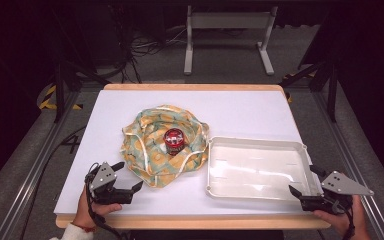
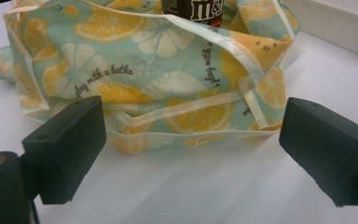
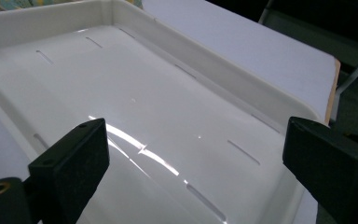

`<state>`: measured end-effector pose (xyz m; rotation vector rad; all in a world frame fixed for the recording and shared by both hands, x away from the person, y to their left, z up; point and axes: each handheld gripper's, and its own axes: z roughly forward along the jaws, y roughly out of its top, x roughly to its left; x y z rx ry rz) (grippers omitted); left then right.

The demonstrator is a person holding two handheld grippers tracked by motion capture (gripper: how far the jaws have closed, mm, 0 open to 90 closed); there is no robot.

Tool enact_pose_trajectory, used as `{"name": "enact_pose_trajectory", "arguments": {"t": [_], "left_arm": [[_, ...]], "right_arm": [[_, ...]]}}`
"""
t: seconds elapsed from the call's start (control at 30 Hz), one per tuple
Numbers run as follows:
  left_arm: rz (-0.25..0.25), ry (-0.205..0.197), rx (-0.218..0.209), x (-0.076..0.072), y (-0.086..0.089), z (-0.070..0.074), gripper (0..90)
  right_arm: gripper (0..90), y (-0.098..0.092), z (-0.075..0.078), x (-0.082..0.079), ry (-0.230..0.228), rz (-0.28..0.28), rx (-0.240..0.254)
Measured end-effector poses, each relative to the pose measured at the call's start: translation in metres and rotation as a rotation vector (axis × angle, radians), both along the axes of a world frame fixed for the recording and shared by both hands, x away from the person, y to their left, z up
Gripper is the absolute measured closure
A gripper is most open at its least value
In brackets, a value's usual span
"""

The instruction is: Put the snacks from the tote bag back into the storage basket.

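The lemon-print cloth (image 1: 162,145) lies bunched up left of the middle of the white table (image 1: 240,107), its folds gathered round a small dark candy jar (image 1: 173,140) that stands upright on it. Start at your left: your left gripper (image 1: 128,176) rests low near the front edge, just short of the cloth's near hem, jaws spread wide with nothing between them. In the left gripper view the cloth (image 2: 168,84) fills the space ahead of the jaws, and its pale trimmed hem sits level with them, so you look lined up to take that edge rather than the jar (image 2: 193,11) behind it. I'd judge the cloth is the thing you are going for first.

Moving right, the white tray (image 1: 258,144) sits empty just beside the cloth, probably placed there as the drop-off spot. Your right gripper (image 1: 304,181) hovers at the tray's near right corner, jaws also wide and holding nothing; the right gripper view looks across the bare tray (image 3: 177,56) floor, likely waiting to steady it.
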<state>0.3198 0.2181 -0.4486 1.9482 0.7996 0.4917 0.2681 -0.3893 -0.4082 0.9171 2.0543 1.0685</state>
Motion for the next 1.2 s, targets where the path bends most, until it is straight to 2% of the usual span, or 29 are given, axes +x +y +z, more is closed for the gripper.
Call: {"name": "enact_pose_trajectory", "arguments": {"t": [0.03, 0.07, 0.17, 0.23, 0.5, 0.8, 1.13, 1.2], "left_arm": [[0.0, -0.003, 0.013, -0.001, -0.002, 0.001, 8.2], [-0.003, -0.011, 0.02, -0.001, -0.002, 0.001, 8.2], [-0.008, -0.014, 0.025, -0.003, -0.002, 0.0, 7.8], [-0.005, -0.018, 0.012, -0.001, -0.001, 0.001, 7.7], [-0.008, -0.011, 0.031, 0.0, -0.002, -0.001, 7.7], [-0.007, -0.007, 0.041, -0.003, -0.002, -0.002, 8.0], [-0.002, 0.001, 0.046, -0.005, 0.0, -0.003, 8.0], [-0.002, 0.0, 0.048, -0.005, -0.001, -0.003, 8.1]], "right_arm": [[6.5, -0.002, -0.001, 0.0, 0.009, -0.002, -0.004], [7.3, -0.001, 0.0, -0.001, -0.004, -0.007, -0.015], [8.0, 0.003, 0.0, -0.003, 0.004, 0.025, 0.006], [8.0, 0.007, 0.0, -0.004, 0.003, 0.03, -0.013], [8.4, 0.008, -0.003, 0.0, 0.034, 0.043, 0.0], [8.6, 0.013, -0.002, 0.005, 0.045, 0.055, -0.016], [8.8, 0.028, 0.011, 0.021, 0.035, 0.077, -0.022], [9.1, 0.033, 0.015, 0.026, 0.028, 0.086, -0.038]]}}
